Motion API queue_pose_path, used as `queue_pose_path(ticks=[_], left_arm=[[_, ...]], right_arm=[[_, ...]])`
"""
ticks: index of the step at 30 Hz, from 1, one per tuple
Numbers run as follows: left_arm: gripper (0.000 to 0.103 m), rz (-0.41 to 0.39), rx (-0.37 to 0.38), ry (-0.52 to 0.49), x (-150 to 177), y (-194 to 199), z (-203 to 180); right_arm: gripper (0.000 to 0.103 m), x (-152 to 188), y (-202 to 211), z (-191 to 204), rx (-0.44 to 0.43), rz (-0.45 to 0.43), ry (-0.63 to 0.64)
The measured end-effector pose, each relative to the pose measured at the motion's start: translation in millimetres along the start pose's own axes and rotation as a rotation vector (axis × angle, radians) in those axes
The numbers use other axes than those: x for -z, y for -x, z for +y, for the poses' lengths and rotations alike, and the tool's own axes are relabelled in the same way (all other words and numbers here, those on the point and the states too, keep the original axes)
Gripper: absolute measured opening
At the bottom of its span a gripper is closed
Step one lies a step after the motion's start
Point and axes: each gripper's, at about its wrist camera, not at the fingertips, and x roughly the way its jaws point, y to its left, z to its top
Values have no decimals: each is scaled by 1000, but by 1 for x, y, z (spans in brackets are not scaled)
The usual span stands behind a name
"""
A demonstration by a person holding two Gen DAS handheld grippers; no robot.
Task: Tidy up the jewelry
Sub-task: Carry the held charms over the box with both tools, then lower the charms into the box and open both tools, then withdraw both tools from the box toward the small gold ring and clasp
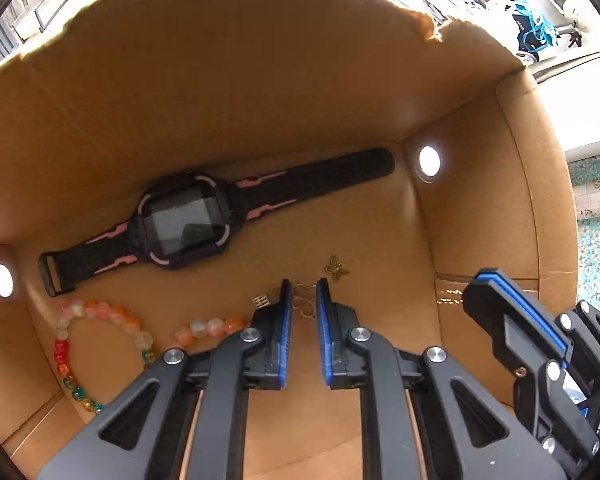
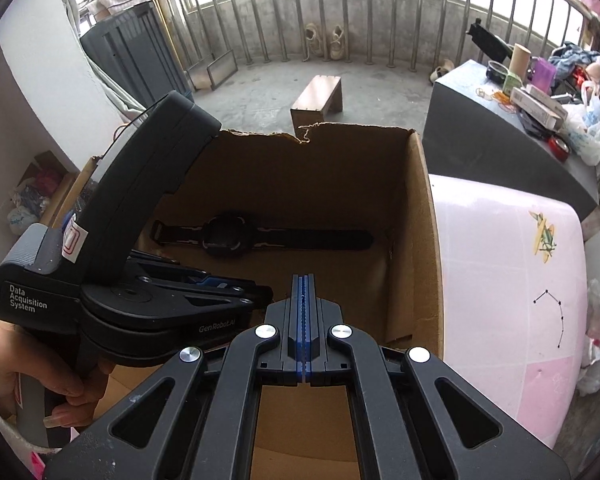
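Note:
I look down into a cardboard box point(image 1: 260, 100). On its floor lie a black-and-pink watch point(image 1: 184, 220), a bead bracelet point(image 1: 100, 312), a gold butterfly charm point(image 1: 336, 268), a small silver charm point(image 1: 261, 301) and a thin gold looped piece point(image 1: 305, 300). My left gripper point(image 1: 303, 292) hangs low over the floor with its jaws a little apart. The looped piece lies between the fingertips, and the pads do not press on it. My right gripper point(image 2: 304, 280) is shut on nothing above the box's near right part. It also shows at the right edge point(image 1: 488, 280). The watch point(image 2: 224, 236) shows again in the right wrist view.
The box point(image 2: 420, 220) stands on a pink table top point(image 2: 500, 260). A person's hand point(image 2: 20, 368) holds the left gripper's handle. Beyond are a wooden stool point(image 2: 318, 98), a grey cabinet point(image 2: 480, 120) piled with clutter, and a railing. The box walls stand close around both grippers.

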Motion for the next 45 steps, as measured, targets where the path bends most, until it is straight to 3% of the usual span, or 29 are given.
queue_pose_path(ticks=[1,8,12,14,16,18,20,23,25,28,35,39,45], left_arm=[[19,0,4,7,1,3,1],[20,-88,-78,10,36,44,17],[20,-141,-25,-11,71,72,25],[20,-211,-33,-27,95,89,26],[20,-290,-74,-104,125,106,17],[20,-406,-92,-194,161,126,8],[20,-507,-30,-229,202,146,9],[21,-575,38,-228,252,150,17],[21,-585,18,-233,266,133,18],[21,-543,-101,-333,279,91,8],[21,-487,-204,-484,264,19,-5],[21,-466,-182,-468,249,7,4],[21,-473,-158,-489,243,1,3]], right_arm=[[0,0,-1,0,5,7,3],[0,-3,-22,7,15,135,41],[4,-5,-31,9,45,184,52],[5,-6,-29,7,49,182,47],[7,-4,-25,5,40,180,37],[8,-1,-7,0,18,119,13],[9,16,32,-3,-21,2,-2],[14,56,93,-11,-44,-171,19],[18,85,126,-18,-44,-267,49],[21,127,154,-17,-10,-350,91],[21,173,120,-21,-4,-222,100],[21,182,105,-22,-67,-174,62],[21,186,83,-10,-91,-133,87]])
